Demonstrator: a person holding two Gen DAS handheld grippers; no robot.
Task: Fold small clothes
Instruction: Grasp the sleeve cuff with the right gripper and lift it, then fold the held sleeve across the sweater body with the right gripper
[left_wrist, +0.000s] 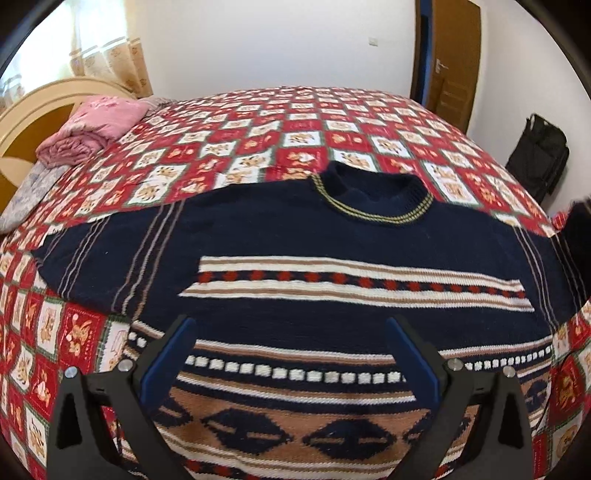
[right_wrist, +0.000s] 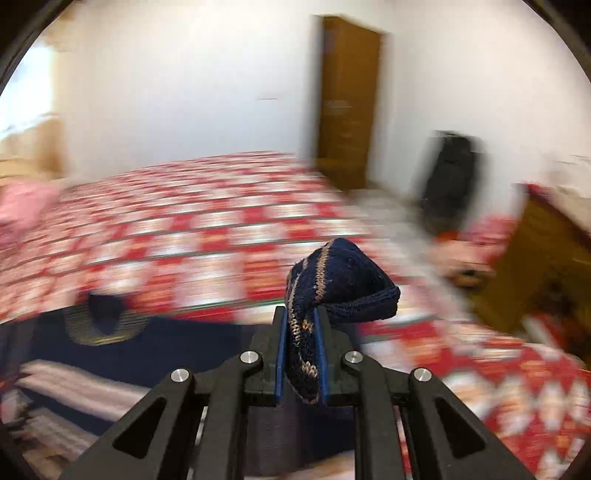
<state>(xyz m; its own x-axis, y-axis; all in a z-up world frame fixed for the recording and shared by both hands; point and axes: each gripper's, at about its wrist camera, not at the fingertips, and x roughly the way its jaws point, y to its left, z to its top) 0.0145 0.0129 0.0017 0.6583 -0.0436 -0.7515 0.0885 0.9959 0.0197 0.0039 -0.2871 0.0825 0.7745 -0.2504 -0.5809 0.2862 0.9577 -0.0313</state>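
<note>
A navy knitted sweater (left_wrist: 295, 229) with white, tan and red bands lies flat, front up, on a red patchwork bedspread (left_wrist: 280, 122), its collar pointing away. My left gripper (left_wrist: 291, 325) hovers over the sweater's lower body, open, with nothing between its blue pads. In the right wrist view my right gripper (right_wrist: 301, 314) is shut on a bunched piece of the sweater's sleeve (right_wrist: 343, 280), whose cuff end sticks out past the fingertips and is lifted off the bed. The sweater's collar (right_wrist: 105, 317) shows blurred at the lower left of that view.
Folded pink bedding (left_wrist: 92, 125) sits by the headboard at the far left. A wooden door (left_wrist: 452, 62) and a black bag (left_wrist: 539, 155) stand beyond the bed on the right. A wooden cabinet (right_wrist: 546, 266) is at the right of the right wrist view.
</note>
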